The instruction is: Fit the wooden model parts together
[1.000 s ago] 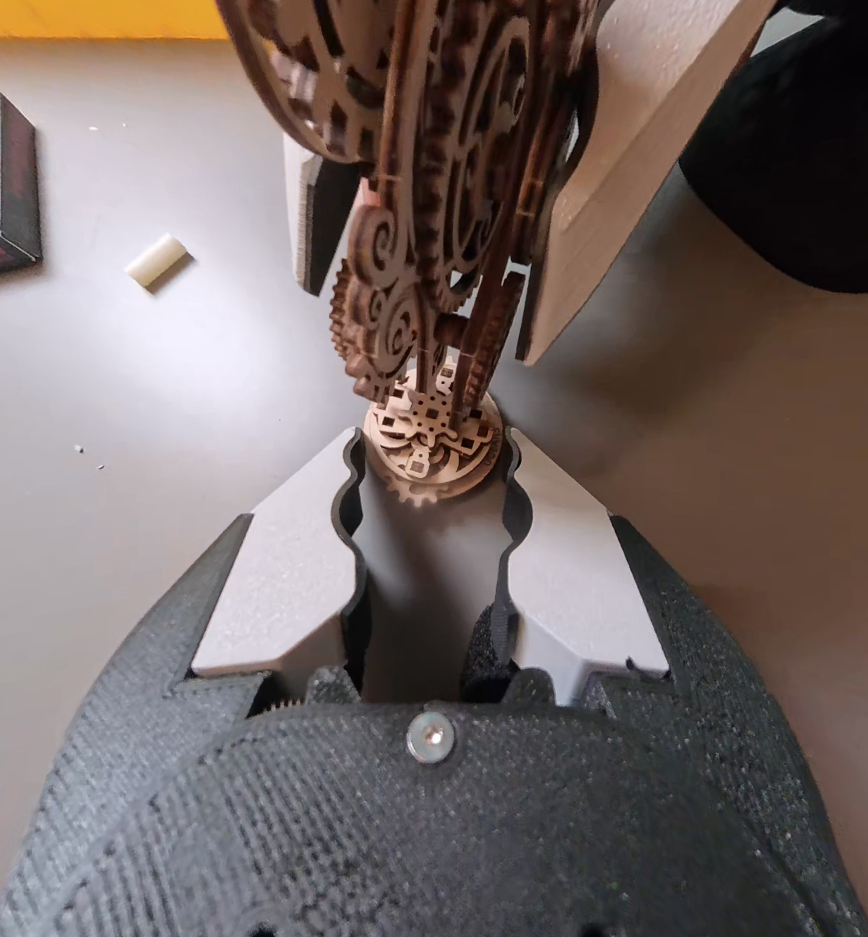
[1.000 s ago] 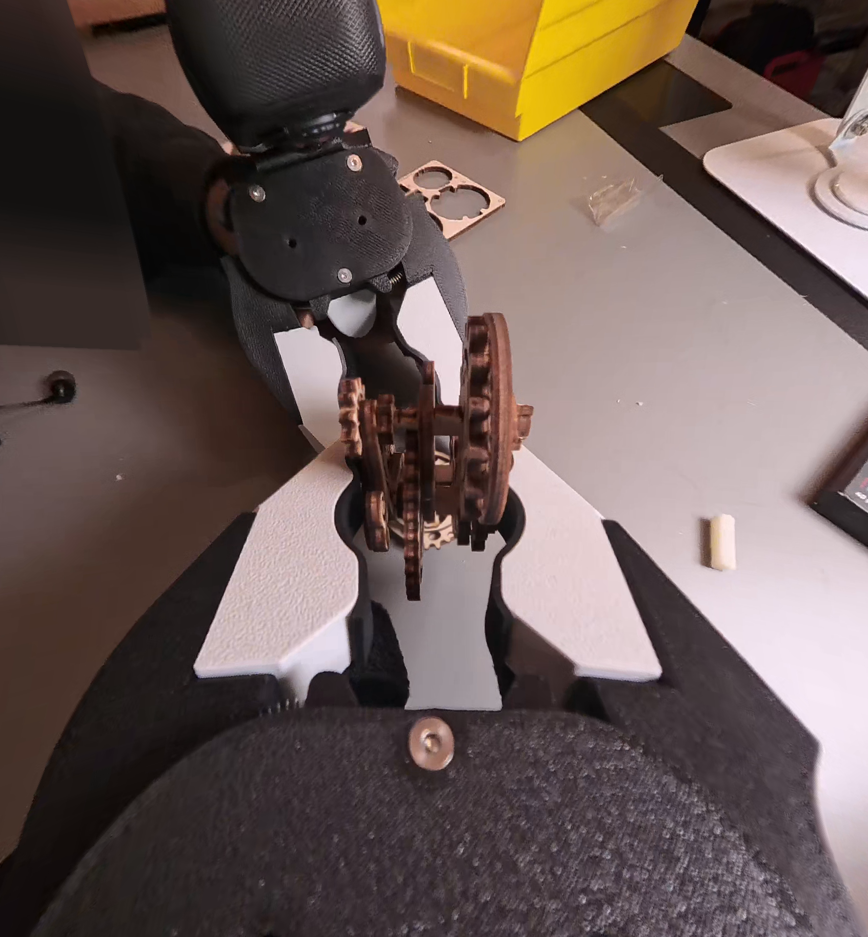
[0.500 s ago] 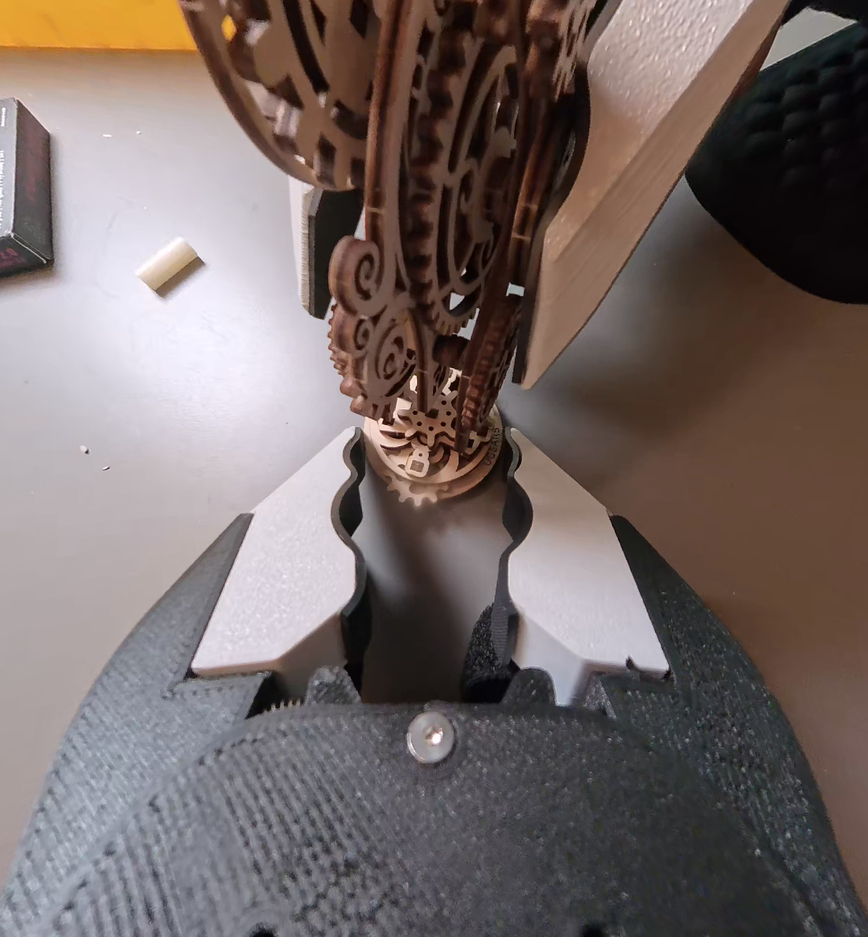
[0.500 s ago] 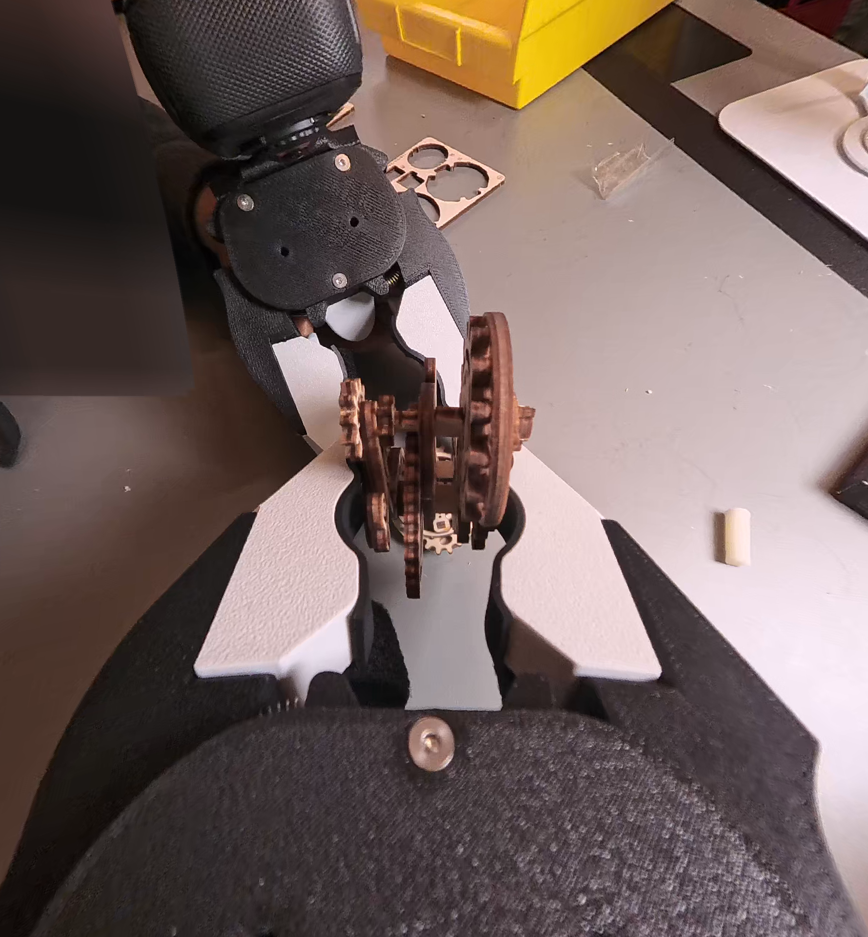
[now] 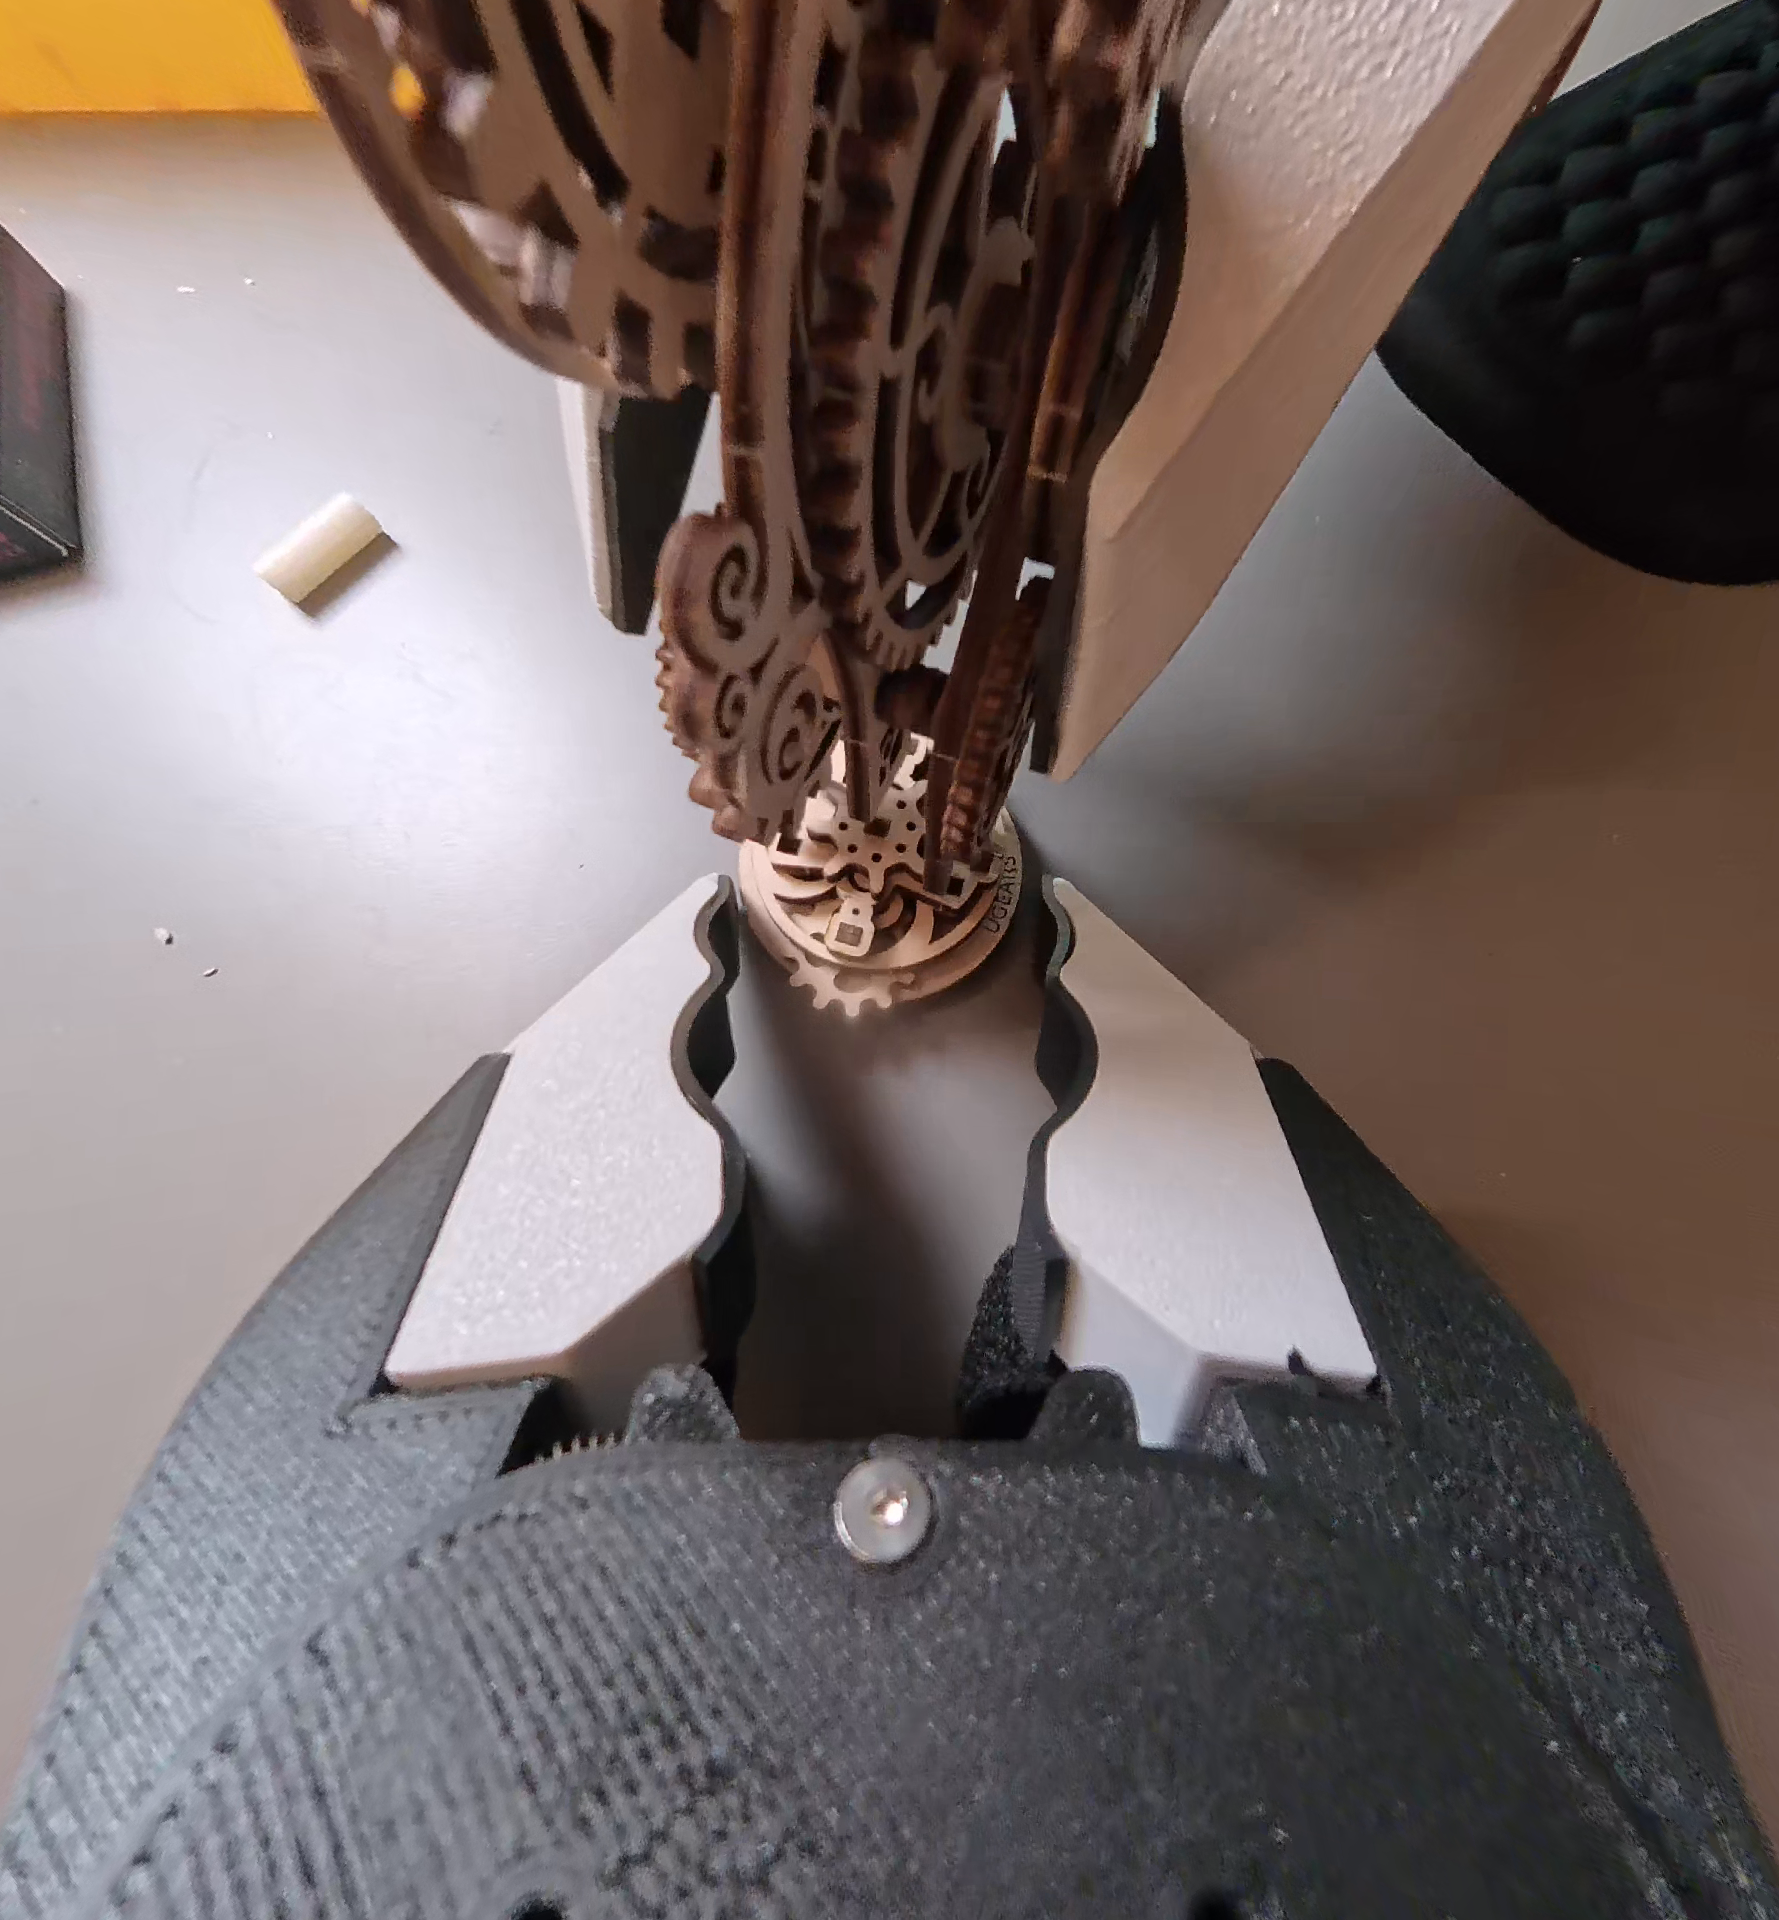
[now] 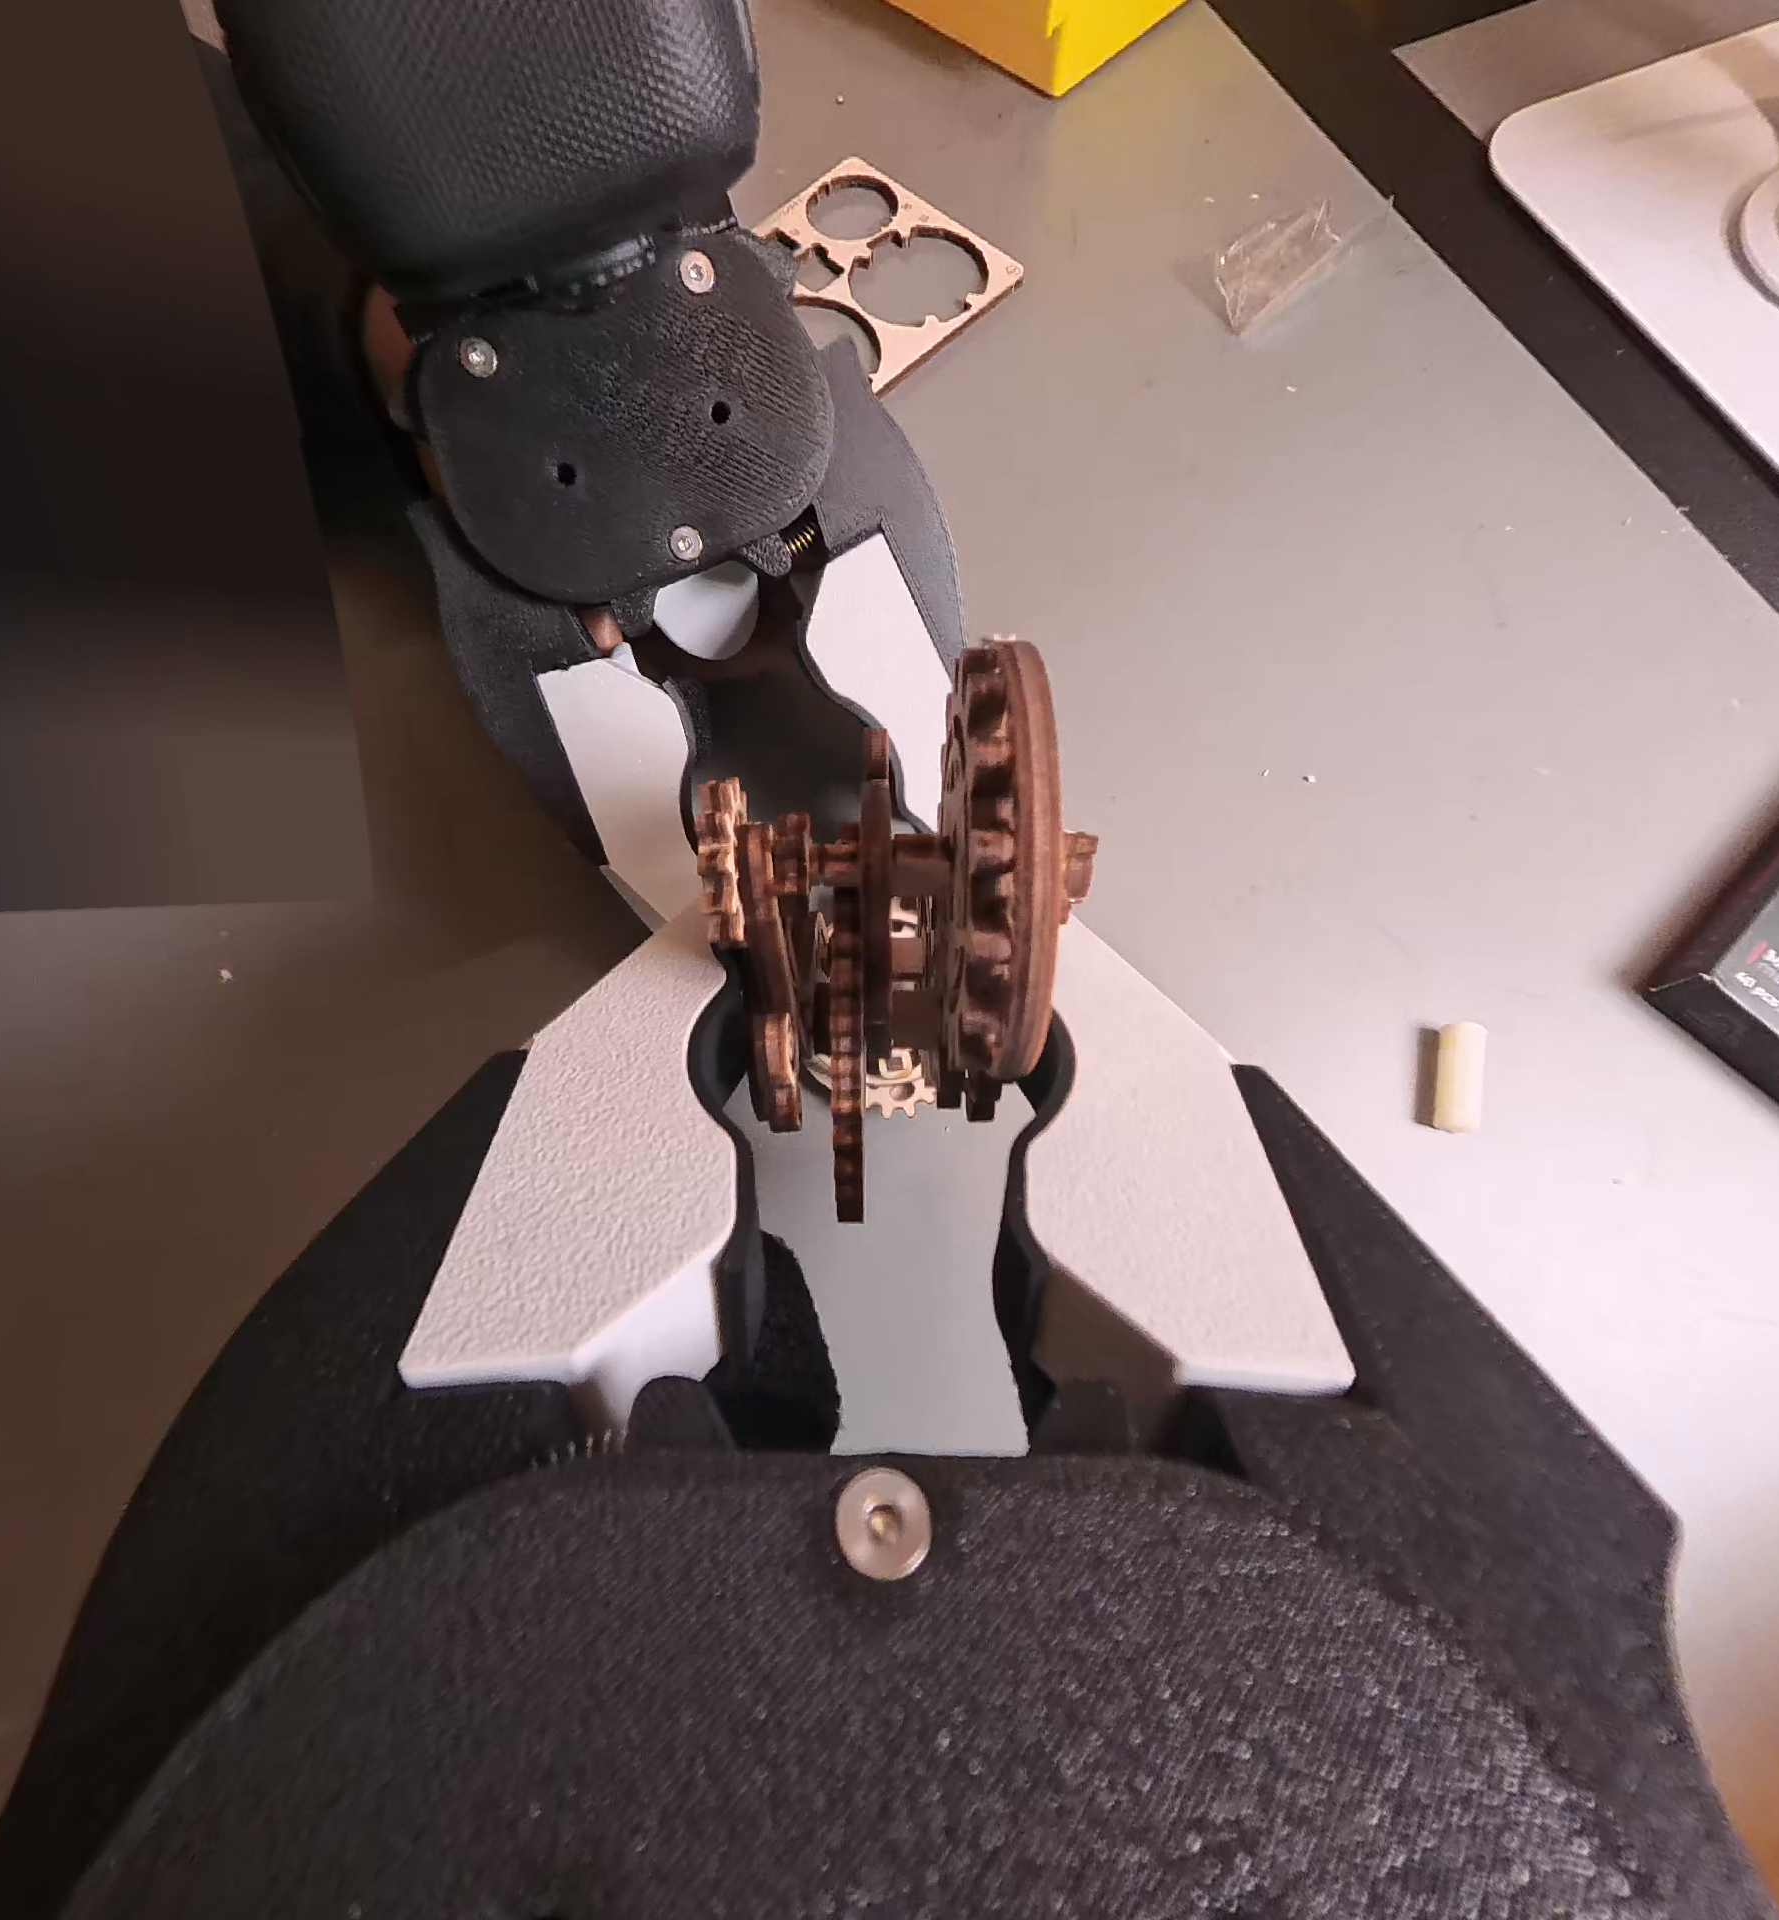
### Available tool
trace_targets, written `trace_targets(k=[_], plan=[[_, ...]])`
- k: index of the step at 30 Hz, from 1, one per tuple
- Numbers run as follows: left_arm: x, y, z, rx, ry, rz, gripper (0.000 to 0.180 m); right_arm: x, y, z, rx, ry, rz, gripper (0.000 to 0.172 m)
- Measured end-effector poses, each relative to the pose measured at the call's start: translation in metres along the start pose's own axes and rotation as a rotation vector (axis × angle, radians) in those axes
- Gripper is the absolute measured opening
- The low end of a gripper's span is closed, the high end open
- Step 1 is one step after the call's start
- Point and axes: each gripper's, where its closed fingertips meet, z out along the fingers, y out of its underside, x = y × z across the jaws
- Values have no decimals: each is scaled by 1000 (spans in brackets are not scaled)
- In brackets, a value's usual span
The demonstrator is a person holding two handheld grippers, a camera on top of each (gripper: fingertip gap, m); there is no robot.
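Gears of the dark wooden model (image 6: 885, 935) sit clamped between the right gripper (image 6: 880, 1049) fingers; just beyond the left gripper (image 5: 890, 914), whose jaws stand slightly apart around it, lies the pale round base (image 5: 880, 914).

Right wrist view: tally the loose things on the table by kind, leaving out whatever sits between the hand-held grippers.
Punched wood sheet: 1
Pale peg: 1
Black box: 1
Yellow bin: 1
Clear plastic scrap: 1
White stand base: 1
Total: 6
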Motion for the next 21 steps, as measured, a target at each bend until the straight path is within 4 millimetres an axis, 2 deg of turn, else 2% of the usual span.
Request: trace_targets(k=[21], plan=[[-1,0,0,1,-8,-5,52,-4,8,-2,6,-80,-62,47]])
